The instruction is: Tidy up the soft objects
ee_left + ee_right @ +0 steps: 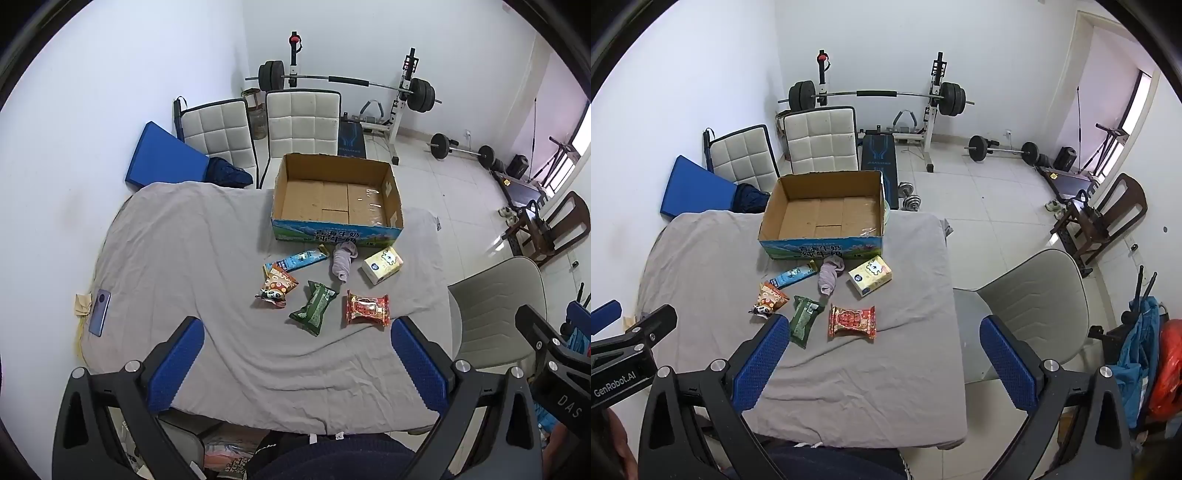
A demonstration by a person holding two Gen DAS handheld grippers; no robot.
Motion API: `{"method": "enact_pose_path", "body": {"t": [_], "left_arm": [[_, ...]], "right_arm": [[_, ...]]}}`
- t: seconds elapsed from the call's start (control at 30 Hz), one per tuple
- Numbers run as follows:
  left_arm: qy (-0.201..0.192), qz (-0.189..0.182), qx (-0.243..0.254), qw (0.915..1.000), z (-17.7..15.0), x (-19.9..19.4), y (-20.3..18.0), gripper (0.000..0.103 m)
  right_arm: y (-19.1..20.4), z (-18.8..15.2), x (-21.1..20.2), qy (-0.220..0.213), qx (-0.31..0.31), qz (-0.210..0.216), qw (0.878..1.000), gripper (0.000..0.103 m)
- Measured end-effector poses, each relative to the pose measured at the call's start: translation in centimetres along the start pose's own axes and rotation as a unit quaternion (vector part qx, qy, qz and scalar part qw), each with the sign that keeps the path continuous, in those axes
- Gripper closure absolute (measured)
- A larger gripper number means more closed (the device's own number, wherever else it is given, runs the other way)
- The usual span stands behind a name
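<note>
Nearest the viewer, the left gripper [297, 356] and the right gripper [884, 354] both hover above the near edge of the counter [166, 236], each with jaws spread wide and holding nothing. The counter is draped in a wrinkled grey cloth.

Beyond the grippers, the soft things lie loose in a cluster right of centre. The closest are a red snack packet [368, 308] and a green packet [314, 307], with an orange panda packet [277, 287] just to their left. A little farther lie a blue bar wrapper [297, 259], a crumpled grey sock [343, 260] and a tissue pack [382, 265] on the right. The sock's far end is almost against the open cardboard box [334, 229], which stands empty at the far side.

Nothing appears packed yet, so the job looks to be at its start. A sensible first pick is the red packet, being nearest: come down over its middle, close gently so the bag is pinched, not crushed, and lift clear of the box wall before letting go inside. A phone [99, 312] lies far left, well apart.
</note>
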State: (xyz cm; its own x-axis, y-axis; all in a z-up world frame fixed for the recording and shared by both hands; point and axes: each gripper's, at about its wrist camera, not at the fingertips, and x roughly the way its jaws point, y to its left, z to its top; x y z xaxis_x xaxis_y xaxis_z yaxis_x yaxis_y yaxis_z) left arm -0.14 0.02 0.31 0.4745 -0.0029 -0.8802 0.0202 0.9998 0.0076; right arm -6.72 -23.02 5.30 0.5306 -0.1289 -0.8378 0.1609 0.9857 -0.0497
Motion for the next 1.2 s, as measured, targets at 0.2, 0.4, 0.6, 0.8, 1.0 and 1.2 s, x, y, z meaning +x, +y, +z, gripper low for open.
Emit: {"method": "enact_pose_path", "body": {"t": [0.2,0.4,0.6,0.8,1.0,1.2], "left_arm": [[-0.002,-0.002,0.002,1.0000,0.1,-0.2,0.0,0.000],[-0.012,-0.001,0.003,0.9999,0.0,-1.1,-0.1,0.000],[-0.017,-0.001,0.001,0.9999,0.1,-1.3,0.2,0.000],[-0.023,-0.001,0.000,0.9997,0.2,-1.5,0.3,0.000],[-0.030,0.000,0.004,0.9995,0.2,-1.7,0.2,0.000],[-0.033,-0.002,0.006,0.9994,0.2,-1.7,0.1,0.000]], "right_arm": [[-0.3,0.0,0.0,-0.002,0.004,0.009,1.000,0.000],[-0.4,0.5,-0.7,-0.010,0.003,0.005,1.000,0.000],[0.2,0.4,-1.2,-0.016,0.000,0.002,1.000,0.000],[0.6,0.5,-1.5,-0.025,0.000,0.002,1.000,0.000],[0.7,0.6,-1.5,-0.028,0.001,0.001,1.000,0.000],[0.8,0.5,-1.7,-0.032,0.003,-0.001,0.999,0.000]]}}
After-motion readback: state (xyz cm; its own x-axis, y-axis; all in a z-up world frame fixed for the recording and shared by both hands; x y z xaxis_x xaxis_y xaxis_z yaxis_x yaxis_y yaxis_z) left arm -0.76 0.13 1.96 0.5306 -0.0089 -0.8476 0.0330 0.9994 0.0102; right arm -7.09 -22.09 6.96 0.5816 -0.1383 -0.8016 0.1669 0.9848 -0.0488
